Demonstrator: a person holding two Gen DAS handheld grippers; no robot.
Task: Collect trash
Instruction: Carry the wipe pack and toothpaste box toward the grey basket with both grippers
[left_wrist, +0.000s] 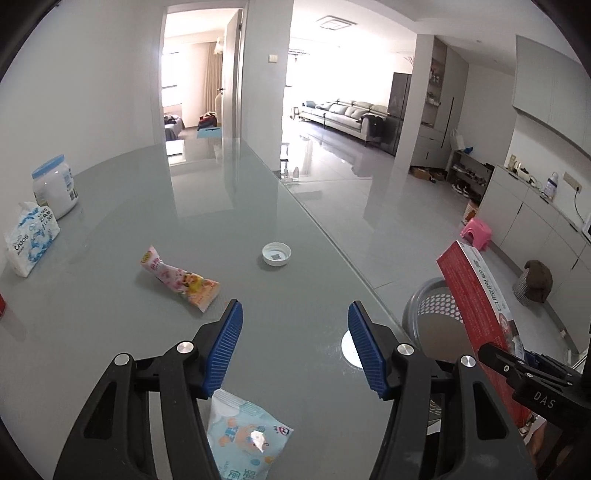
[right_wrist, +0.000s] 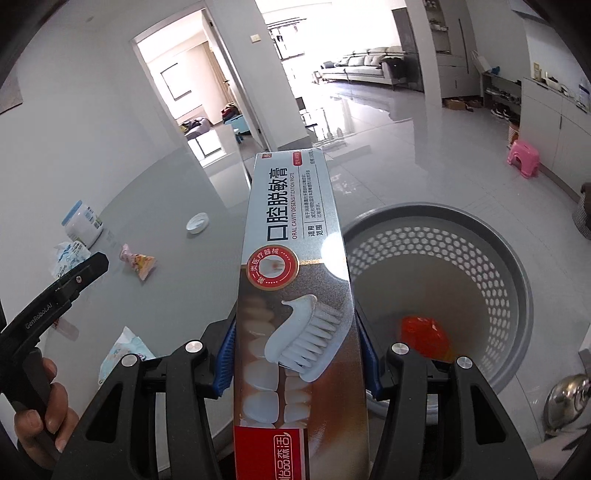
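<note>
Clamped between the right gripper (right_wrist: 295, 354) pads, a toothpaste box (right_wrist: 291, 280) hangs beside the gray perforated trash basket (right_wrist: 517, 266), off the table's (left_wrist: 240, 206) right edge. Left gripper (left_wrist: 294, 347) jaws gape wide over the tabletop, holding nothing, a pale-blue wipes packet (left_wrist: 247, 439) beneath them.

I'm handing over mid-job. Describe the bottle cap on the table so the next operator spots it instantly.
Start at the grey glass table and follow its right edge, the side nearest the basket. The cap lies there alone, ahead of the open left gripper. It is the only small white round thing, open side up; the pink wrapper nearby is long and crinkled.
</note>
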